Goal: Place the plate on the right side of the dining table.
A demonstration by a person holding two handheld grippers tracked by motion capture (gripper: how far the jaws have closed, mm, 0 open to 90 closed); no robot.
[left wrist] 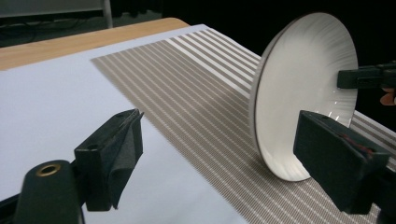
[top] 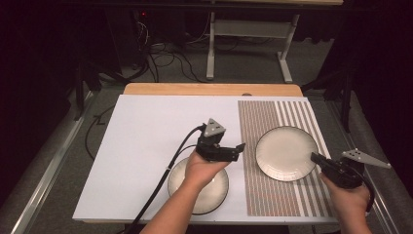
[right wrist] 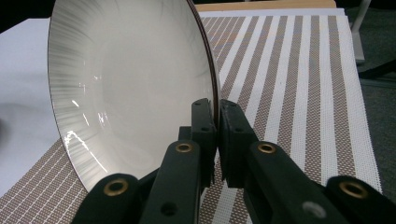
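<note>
Two plates | right claw clamps rim of plate on striped mat near bench's right edge | left claw wide, above second plate

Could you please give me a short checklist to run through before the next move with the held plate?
1. Right hand-held gripper shut on the plate rim: ok.
2. Plate tilted, its low edge near the striped placemat: ok; whether it touches, cannot tell.
3. Left hand-held gripper open, holding nothing: ok.
4. Second plate flat on the white sheet, apart from the first: ok.
5. Grip firmness: cannot tell.
</note>
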